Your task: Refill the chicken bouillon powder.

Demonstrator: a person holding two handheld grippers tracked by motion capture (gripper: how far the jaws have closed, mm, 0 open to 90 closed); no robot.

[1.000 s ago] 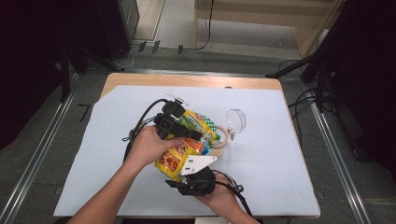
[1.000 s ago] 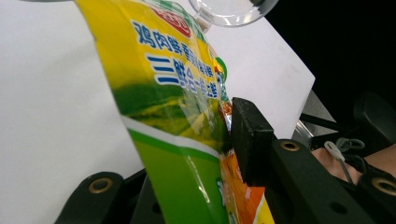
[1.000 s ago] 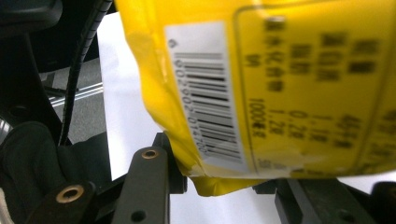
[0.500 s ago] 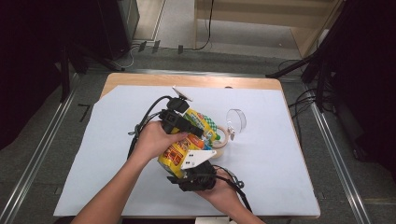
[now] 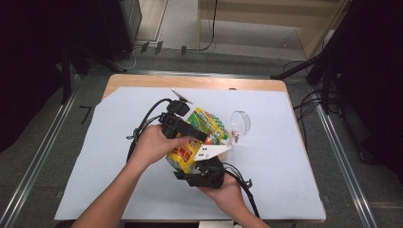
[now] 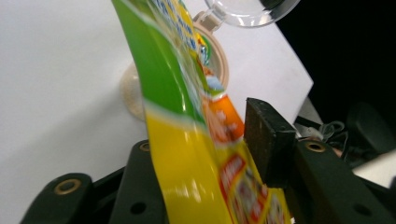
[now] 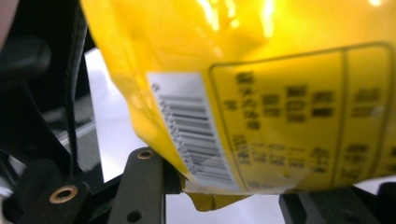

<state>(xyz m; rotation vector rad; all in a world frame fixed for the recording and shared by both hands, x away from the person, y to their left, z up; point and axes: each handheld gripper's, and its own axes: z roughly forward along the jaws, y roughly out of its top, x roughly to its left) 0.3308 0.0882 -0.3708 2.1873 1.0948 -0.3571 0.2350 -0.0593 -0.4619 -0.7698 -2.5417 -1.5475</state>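
Snack bag (image 5: 197,135) — between left tongs (image 5: 183,128), just loosening, and right tongs (image 5: 199,166), clamping its bottom edge; worktop (image 5: 285,156) open rightward.

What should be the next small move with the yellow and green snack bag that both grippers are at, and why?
Probably close the left gripper on the snack bag again before tilting it further. Its jaws have just been opening; the bag passes between them, with a gap beside the right pad. The right gripper has the bag's bottom seam between its jaws. The bag hangs over a round container beside a clear lid.
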